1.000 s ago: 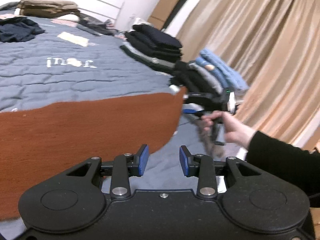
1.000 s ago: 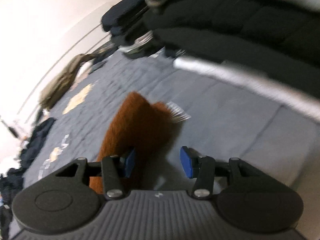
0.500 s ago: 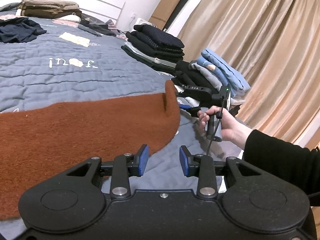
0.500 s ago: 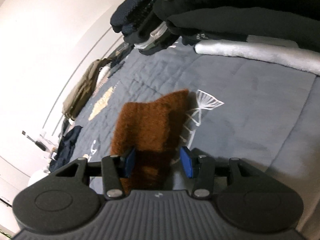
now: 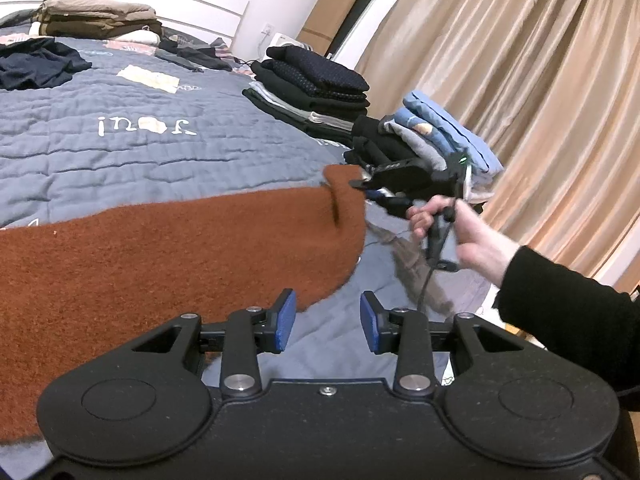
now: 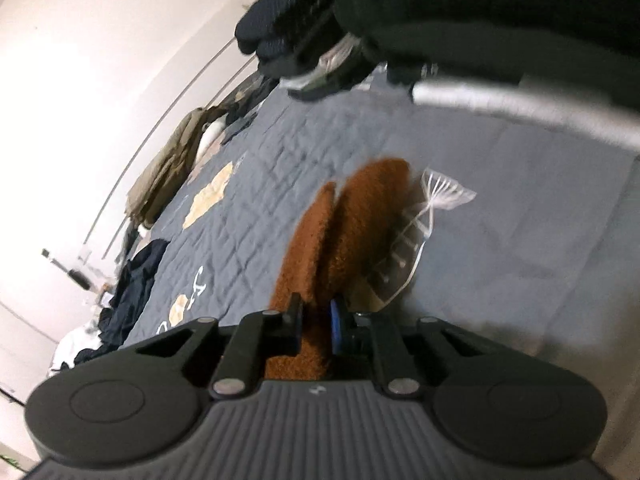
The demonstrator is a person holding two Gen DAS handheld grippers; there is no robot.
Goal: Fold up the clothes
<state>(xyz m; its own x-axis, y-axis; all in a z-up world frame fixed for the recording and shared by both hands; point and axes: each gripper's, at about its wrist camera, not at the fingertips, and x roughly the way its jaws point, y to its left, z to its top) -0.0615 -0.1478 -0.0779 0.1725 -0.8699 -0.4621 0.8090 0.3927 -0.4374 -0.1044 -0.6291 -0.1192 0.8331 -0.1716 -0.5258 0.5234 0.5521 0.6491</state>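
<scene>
Rust-brown fuzzy knit garment lies spread across the grey-blue quilted bed cover, filling the left and centre of the left wrist view, with one corner raised toward the middle right of that frame. Your right hand-held gripper has its fingers pressed in on that corner: in the right wrist view the brown knit stands bunched between the two pads at lower centre and rises as two lobes above them. In the left wrist view the same tool, held in your right hand, meets the lifted corner at centre right. Your left hand-held gripper is spread wide and holds nothing; it hovers at lower centre, just off the garment's near edge.

By my judgement, you are in a fold step on this piece, with one corner taken up and the matching one free. What the next move calls for is a second grip: bring the left tool onto the near edge, pinch through the full thickness of the knit, and keep both corners level so the cloth carries over evenly. Folded stacks of dark and blue clothes sit near the lifted corner at centre right, so steer clear of them.
</scene>
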